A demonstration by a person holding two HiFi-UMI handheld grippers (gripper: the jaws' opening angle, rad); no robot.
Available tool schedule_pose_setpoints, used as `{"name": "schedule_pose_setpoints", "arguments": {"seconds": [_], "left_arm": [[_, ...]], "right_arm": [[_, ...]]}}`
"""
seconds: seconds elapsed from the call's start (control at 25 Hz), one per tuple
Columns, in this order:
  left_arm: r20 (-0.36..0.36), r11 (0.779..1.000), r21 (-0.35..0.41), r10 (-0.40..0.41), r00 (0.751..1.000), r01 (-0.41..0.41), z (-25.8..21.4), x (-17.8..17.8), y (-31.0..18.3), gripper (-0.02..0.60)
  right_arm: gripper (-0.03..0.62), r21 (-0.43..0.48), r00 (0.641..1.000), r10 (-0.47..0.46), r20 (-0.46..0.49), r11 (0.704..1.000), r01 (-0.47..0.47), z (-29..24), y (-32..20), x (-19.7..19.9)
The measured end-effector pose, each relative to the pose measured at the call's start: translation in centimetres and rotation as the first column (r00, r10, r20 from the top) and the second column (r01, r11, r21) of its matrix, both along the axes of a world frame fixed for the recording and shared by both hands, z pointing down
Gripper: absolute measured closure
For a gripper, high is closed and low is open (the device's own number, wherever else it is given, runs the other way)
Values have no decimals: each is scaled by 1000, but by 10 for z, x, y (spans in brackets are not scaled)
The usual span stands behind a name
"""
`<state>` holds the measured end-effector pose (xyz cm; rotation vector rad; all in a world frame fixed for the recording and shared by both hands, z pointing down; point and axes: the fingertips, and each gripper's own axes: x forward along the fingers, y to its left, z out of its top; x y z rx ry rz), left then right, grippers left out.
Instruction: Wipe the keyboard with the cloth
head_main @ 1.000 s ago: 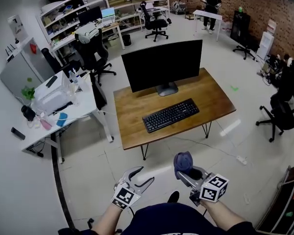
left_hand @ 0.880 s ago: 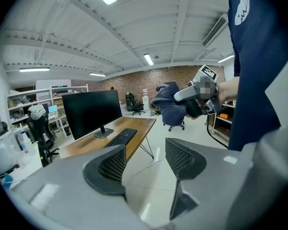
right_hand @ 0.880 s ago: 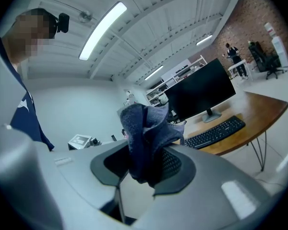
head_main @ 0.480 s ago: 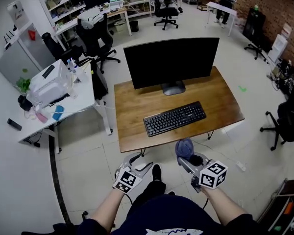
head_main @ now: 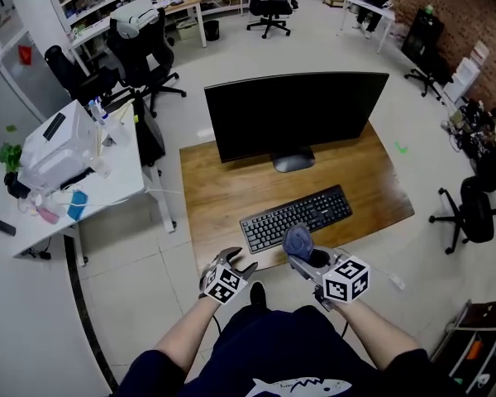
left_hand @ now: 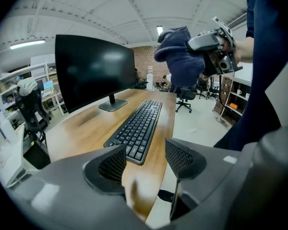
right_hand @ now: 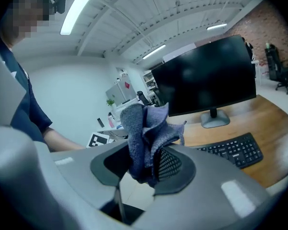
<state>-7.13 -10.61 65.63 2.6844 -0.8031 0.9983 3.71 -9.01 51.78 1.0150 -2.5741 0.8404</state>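
1. Left gripper (left_hand: 145, 161): jaws are set apart, with nothing gripped between them; it is held at the near edge of the wooden desk (head_main: 211, 190)
2. Right gripper (right_hand: 143, 166): jaws are closed on a bunched blue cloth (right_hand: 146, 126), whose folds stick out past the pads
3. Cloth is seen over the near edge of the black keyboard (head_main: 296, 217); contact cannot be told
4. Keyboard is laid on the desk, on the near side of the dark monitor (head_main: 293, 114), right end angled farther

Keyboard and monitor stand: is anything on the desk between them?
Nothing; the head view shows only bare wooden desk between the keyboard and the monitor stand.
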Motion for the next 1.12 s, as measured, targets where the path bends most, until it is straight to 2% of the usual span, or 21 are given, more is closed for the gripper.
{"name": "schedule_pose_setpoints", "arguments": {"seconds": [0.2,0.28,0.36,0.44,0.52,0.6,0.68,0.8,1.12], "left_arm": [[47,996,-91,11,999,-7,42,-5,-24,333],[72,993,-120,22,997,-14,59,-2,-28,333],[97,990,-141,25,995,-11,72,-1,-33,331],[115,988,-156,14,993,4,82,-1,-35,331],[128,986,-166,13,992,8,89,0,-34,331],[142,984,-179,25,989,1,98,2,-31,331],[158,981,-196,33,987,-1,107,2,-26,331],[158,974,-224,15,987,21,114,2,-22,331],[180,973,-225,-8,984,49,117,-1,-22,333]], "right_arm": [[457,-44,992,-75,-99,997,70,39,-49,-32],[457,-56,976,-129,-174,991,121,62,-70,-41],[457,-69,945,-187,-267,982,175,86,-91,-50],[456,-79,894,-259,-367,966,247,109,-108,-61],[457,-85,824,-344,-451,935,344,129,-117,-77],[457,-94,737,-435,-517,885,457,150,-120,-95],[457,-113,639,-513,-574,822,558,169,-119,-111],[457,-141,520,-567,-639,751,645,194,-117,-126],[457,-171,352,-635,-688,613,772,232,-115,-141]]}}
